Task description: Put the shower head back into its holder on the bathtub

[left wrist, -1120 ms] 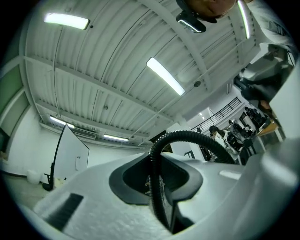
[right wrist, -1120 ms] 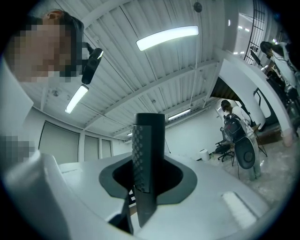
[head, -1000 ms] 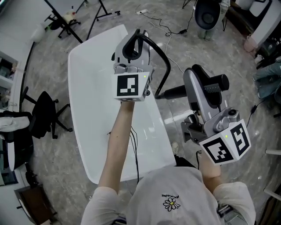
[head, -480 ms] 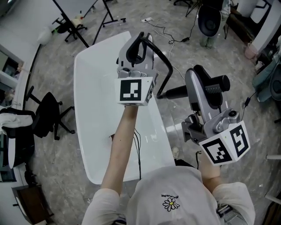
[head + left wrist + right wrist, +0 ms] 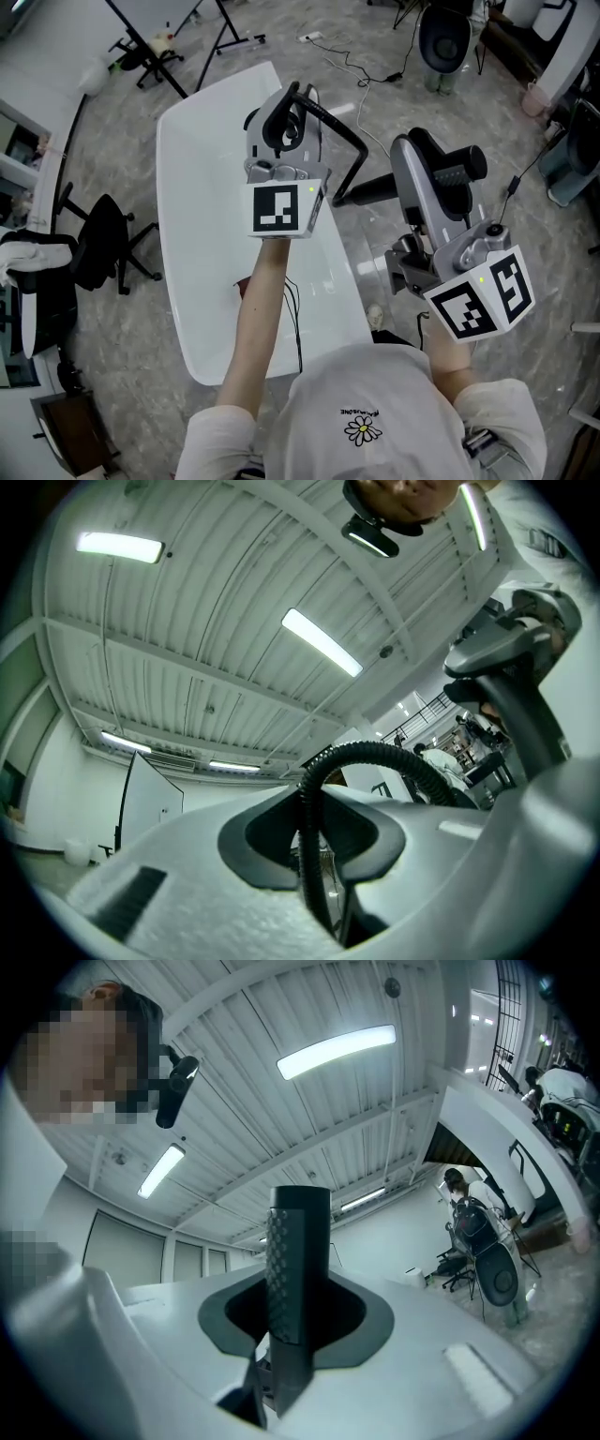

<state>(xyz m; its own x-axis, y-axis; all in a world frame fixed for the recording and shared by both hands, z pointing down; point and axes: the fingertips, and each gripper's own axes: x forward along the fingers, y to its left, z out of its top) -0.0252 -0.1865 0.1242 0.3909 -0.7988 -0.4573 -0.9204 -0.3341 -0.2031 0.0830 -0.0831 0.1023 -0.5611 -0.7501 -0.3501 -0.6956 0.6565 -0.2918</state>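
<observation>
L gripper [image 5: 284,112]: upper centre of head view, over far right part of bathtub [image 5: 197,225]; jaws clamped on black ribbed hose [image 5: 342,141]
L gripper view: L gripper [image 5: 314,841] pinching hose [image 5: 375,754], which runs up thru the gap, then loops off to right of frame
R gripper [image 5: 419,175]: centre right of head view; jaws closed across black shower head [image 5: 459,171]
R gripper view: shower head [image 5: 298,1241] stands upright in frame betw jaws of R gripper [image 5: 296,1354], textured strip on its left face
Shower head posn: centre right of head view, lying across R jaws, right of tub's right rim, above grey floor [image 5: 131,141]
Hose path: from shower head's left end, arcs up to L gripper
Bathtub: white, left-centre of head view, long axis upper centre to lower left
Surrounds: black office chair [image 5: 98,246] at left edge; cables [image 5: 347,66] on floor, top centre
</observation>
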